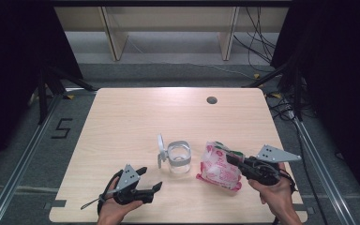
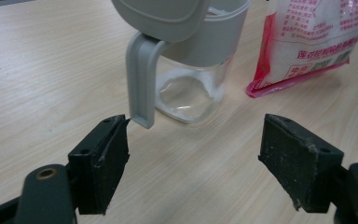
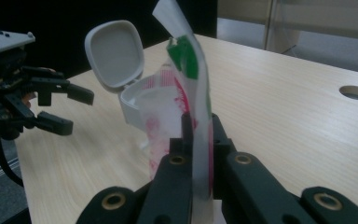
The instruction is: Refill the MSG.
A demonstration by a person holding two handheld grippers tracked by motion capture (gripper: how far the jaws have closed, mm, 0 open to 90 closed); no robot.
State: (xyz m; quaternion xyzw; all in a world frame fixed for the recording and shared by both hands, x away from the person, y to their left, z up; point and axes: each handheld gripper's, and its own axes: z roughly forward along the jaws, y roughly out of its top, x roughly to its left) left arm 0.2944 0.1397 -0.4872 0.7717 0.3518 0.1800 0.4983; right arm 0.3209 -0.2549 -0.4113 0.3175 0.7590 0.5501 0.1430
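Observation:
A clear glass jar [image 1: 178, 158] with a grey collar, a grey handle and an open flip lid [image 1: 160, 145] stands in the middle of the wooden table [image 1: 136, 117]. Right of it is a red-and-white plastic bag [image 1: 219, 166] of white grains, its top edge pinched by my right gripper [image 1: 230, 160], which is shut on it. In the right gripper view the bag's edge [image 3: 192, 93] rises between the jaws, with the jar's lid [image 3: 115, 53] behind it. My left gripper [image 1: 150, 179] stands open, low near the front edge, its jaws pointing at the jar's handle [image 2: 141, 81].
A round cable hole [image 1: 211, 100] sits at the table's far right. Wooden shelf legs and cables lie on the floor beyond the table. Metal rails run along both sides of the table.

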